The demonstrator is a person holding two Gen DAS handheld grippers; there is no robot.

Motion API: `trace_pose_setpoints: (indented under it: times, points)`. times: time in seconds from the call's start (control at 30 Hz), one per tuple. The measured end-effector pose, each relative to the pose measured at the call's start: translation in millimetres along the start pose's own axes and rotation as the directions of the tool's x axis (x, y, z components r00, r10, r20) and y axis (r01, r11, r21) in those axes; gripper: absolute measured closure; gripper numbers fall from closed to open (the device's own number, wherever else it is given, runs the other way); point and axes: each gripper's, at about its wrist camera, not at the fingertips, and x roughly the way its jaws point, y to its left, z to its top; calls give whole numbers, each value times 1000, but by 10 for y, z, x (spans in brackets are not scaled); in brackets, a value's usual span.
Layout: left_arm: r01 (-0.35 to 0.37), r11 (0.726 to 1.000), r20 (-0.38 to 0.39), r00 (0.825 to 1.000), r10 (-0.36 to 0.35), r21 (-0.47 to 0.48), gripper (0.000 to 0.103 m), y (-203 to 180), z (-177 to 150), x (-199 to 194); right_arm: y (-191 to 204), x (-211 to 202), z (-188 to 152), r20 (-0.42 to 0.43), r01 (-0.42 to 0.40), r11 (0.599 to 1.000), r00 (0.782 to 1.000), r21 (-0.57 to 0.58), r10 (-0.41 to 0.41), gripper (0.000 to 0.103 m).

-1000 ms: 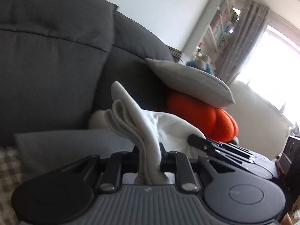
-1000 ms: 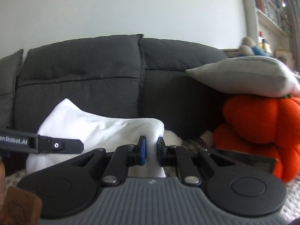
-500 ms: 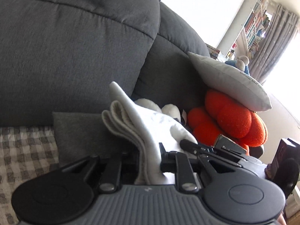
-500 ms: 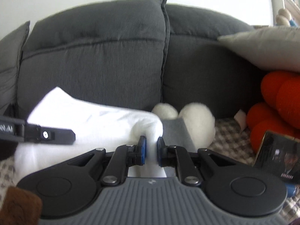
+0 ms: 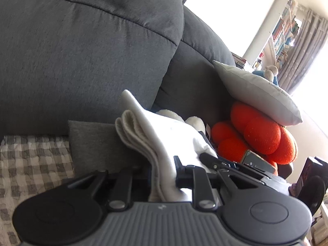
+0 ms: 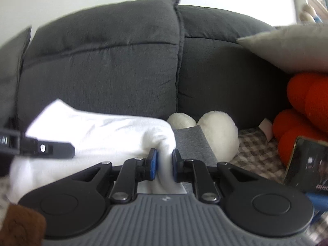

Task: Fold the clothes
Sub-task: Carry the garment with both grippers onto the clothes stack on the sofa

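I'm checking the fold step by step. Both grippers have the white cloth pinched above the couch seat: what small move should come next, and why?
Probably lower both together onto the folded grey garment. The left gripper and right gripper each clamp the white cloth, already doubled into layers and hanging between them above the checked cover, so setting it flat before releasing should keep the fold.

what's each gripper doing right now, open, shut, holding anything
Left gripper: closed on the folded white fleece garment.
Right gripper: closed on the same white garment, at another edge.
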Motion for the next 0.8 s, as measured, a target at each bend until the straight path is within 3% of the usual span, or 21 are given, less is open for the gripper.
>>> trace_pose_setpoints:
  times: [0.27,0.4,0.47,0.53,0.57,0.7,0.8]
  points:
    - [-7,1000,58,998,5,28,85,-47,-57,-137,90,-23,2,62,24,1000,998,-6,-24,88]
    - [-32,999,29,999,31,14,83,5,-55,-60,110,28,-26,49,58,998,997,-16,-57,88]
    - [-41,999,38,998,40,27,76,9,-50,-72,120,54,-40,42,74,997,996,-21,-73,87]
    - [-51,998,54,997,49,47,67,3,-50,-102,127,30,-44,49,79,997,996,-15,-78,76]
    - [-64,996,66,996,60,61,62,-7,-46,-128,128,17,-41,52,82,997,995,-10,-81,76]
    - [-101,992,128,988,92,72,60,-37,32,-325,111,-132,4,104,67,997,992,27,-69,75]
    - [-86,989,173,983,64,120,61,-125,124,-446,79,-289,78,159,56,996,985,74,-67,73]
